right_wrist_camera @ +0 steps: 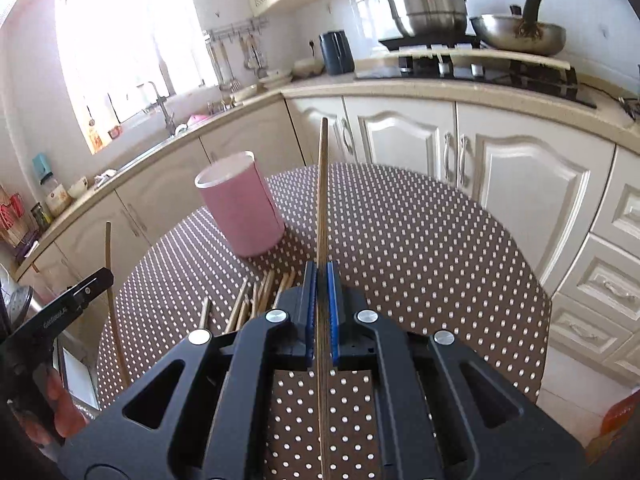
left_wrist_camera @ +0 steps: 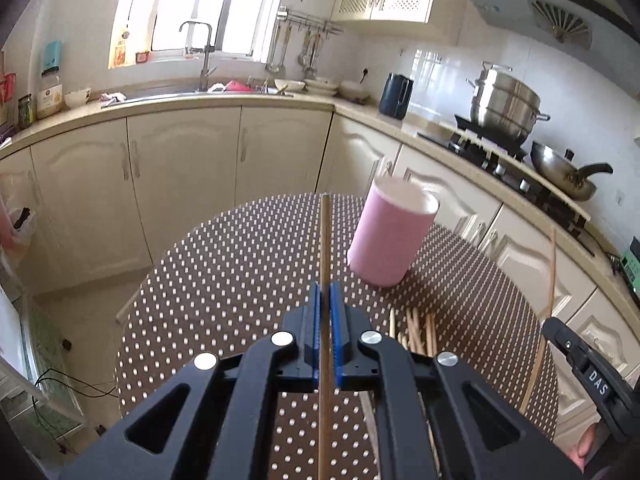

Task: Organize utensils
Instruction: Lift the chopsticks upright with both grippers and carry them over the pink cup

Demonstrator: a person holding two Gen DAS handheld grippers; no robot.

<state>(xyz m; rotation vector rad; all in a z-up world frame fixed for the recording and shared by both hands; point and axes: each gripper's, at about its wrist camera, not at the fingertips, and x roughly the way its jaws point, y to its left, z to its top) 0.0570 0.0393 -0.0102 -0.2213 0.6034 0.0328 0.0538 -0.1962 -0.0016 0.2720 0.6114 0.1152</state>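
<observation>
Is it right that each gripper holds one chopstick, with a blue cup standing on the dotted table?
Nearly. The cup is pink, not blue, as the right wrist view shows. The rest holds: each gripper holds one chopstick, and the cup stands on the dotted table.

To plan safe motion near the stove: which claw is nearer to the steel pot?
Right. The steel pot stands ahead of the right claw, slightly to its right; from the left claw it lies farther off, well to the right.
</observation>
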